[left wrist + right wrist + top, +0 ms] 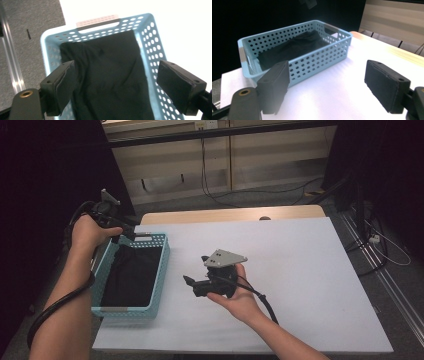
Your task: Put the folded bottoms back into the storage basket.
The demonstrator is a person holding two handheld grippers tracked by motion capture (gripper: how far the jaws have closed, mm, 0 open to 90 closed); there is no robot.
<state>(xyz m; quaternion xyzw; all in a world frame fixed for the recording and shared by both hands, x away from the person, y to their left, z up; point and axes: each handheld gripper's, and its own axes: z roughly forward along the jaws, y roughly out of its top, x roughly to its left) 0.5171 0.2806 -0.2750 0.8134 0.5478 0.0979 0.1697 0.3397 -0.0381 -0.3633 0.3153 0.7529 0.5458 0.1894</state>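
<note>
Both hand-held grippers stand with their jaws spread wide and nothing between the pads: the left gripper (116, 222) hangs over the far end of the basket (162, 257), and the right gripper (197, 272) lies level above the white table (300, 270), just right of the basket and pointing toward it. Judging from how things lie, the work of getting the black cloth (131, 275) into the basket looks done or all but done: the cloth rests wholly inside, spread along the floor from end to end, no corner hanging over the rim, and neither gripper touches it. What may be left is only a tidy-up or drawing the hands away. That cloth is soft, matte, loosely creased, with shallow folds showing in the left gripper view. By contrast, the basket is rigid pale blue plastic, rectangular with rounded corners, its walls pierced by rows of round holes, a slot handle at each short end. Each jaw carries a blocky black pad, dull and slightly rubbery in look
</note>
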